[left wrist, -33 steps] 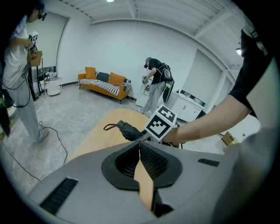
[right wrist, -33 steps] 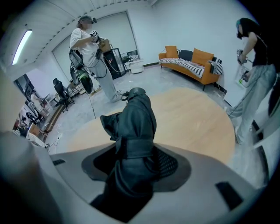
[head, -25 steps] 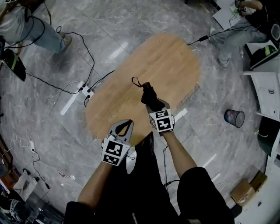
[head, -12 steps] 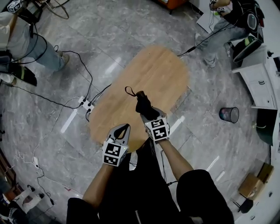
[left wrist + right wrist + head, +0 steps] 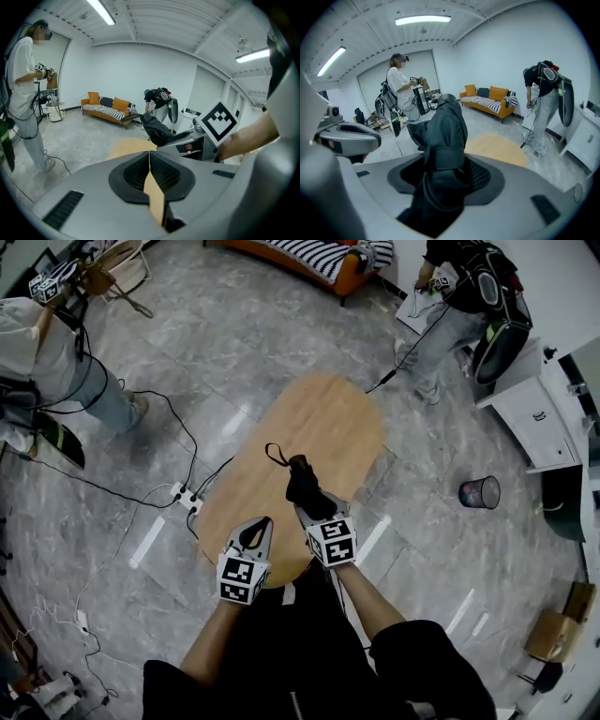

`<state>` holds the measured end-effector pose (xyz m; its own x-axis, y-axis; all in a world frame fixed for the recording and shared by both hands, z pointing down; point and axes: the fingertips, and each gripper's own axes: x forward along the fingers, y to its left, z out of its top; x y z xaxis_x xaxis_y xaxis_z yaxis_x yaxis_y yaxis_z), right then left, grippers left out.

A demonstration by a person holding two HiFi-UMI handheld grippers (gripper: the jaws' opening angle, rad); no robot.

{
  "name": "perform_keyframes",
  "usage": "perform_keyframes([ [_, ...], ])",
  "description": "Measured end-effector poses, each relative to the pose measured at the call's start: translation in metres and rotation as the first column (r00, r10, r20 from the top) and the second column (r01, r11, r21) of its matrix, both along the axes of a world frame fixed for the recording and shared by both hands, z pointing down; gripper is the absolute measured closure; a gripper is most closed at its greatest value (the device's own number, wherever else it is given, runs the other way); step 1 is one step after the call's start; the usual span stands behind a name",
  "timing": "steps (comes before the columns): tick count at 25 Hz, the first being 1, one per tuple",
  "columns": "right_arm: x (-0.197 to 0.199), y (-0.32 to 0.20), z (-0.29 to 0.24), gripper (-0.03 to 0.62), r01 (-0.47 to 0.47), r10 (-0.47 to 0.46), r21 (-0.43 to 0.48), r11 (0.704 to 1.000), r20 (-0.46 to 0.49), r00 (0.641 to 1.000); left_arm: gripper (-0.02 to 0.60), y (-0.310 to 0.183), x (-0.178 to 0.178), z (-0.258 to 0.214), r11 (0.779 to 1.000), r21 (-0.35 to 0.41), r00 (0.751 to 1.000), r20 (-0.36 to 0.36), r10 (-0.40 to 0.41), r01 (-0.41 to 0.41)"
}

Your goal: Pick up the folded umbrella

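The folded black umbrella point(image 5: 302, 488) hangs in the air above the oval wooden table point(image 5: 323, 413), its wrist strap point(image 5: 274, 454) looping off its far end. My right gripper point(image 5: 315, 513) is shut on it; in the right gripper view the umbrella point(image 5: 444, 136) fills the space between the jaws of that gripper point(image 5: 445, 174). My left gripper point(image 5: 259, 525) hovers beside it over the table's near edge, shut with nothing held. In the left gripper view its pads point(image 5: 150, 159) meet at the tips, and the umbrella point(image 5: 157, 131) shows ahead to the right.
A power strip with cables point(image 5: 183, 495) lies on the floor left of the table. A dark waste bin point(image 5: 479, 491) stands to the right, with a white cabinet point(image 5: 539, 413) beyond it. One person point(image 5: 47, 362) stands at the left, another point(image 5: 459, 296) at the upper right. A striped sofa point(image 5: 309, 254) lines the back.
Both grippers have risen, and the right one has carried the umbrella higher above the table. The table now looks smaller and farther below.
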<state>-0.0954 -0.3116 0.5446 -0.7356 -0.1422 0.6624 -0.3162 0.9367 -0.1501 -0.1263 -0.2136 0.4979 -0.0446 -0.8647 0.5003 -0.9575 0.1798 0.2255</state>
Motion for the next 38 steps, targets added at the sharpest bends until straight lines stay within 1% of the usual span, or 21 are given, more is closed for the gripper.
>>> perform_keyframes([
  [3, 0.000, 0.009, -0.026, 0.358, -0.016, 0.015, 0.011, 1.000, 0.044, 0.999, 0.566, 0.003, -0.005, -0.016, 1.000, 0.029, 1.000, 0.004, -0.003, 0.003],
  [8, 0.014, 0.015, -0.073, 0.358, -0.059, 0.052, 0.045, 0.997, 0.133, 0.990, 0.566, -0.001, 0.003, -0.044, 0.995, 0.096, 1.000, 0.017, 0.005, -0.007],
  [12, 0.021, 0.018, -0.112, 0.358, -0.119, 0.103, 0.066, 0.991, 0.210, 0.972, 0.566, -0.006, 0.005, -0.063, 0.991, 0.132, 0.999, 0.031, 0.031, -0.035],
  [18, 0.029, 0.031, -0.158, 0.358, -0.151, 0.115, 0.105, 0.983, 0.292, 0.950, 0.566, -0.002, 0.000, -0.089, 0.983, 0.173, 0.997, 0.057, 0.060, -0.069],
  [22, 0.050, 0.039, -0.169, 0.358, -0.185, 0.145, 0.102, 0.977, 0.312, 0.939, 0.566, 0.004, 0.004, -0.106, 0.976, 0.204, 0.997, 0.059, 0.058, -0.069],
  [25, 0.061, 0.044, -0.169, 0.358, -0.205, 0.164, 0.099, 0.974, 0.321, 0.933, 0.566, 0.008, 0.008, -0.112, 0.974, 0.213, 0.995, 0.066, 0.070, -0.083],
  [30, 0.061, 0.053, -0.165, 0.361, -0.209, 0.169, 0.097, 0.973, 0.319, 0.933, 0.566, 0.013, 0.009, -0.109, 0.973, 0.206, 0.994, 0.066, 0.091, -0.102],
  [38, 0.078, 0.063, -0.172, 0.361, -0.197, 0.154, 0.111, 0.974, 0.313, 0.937, 0.566, 0.020, 0.022, -0.105, 0.973, 0.209, 0.995, 0.047, 0.089, -0.097],
])
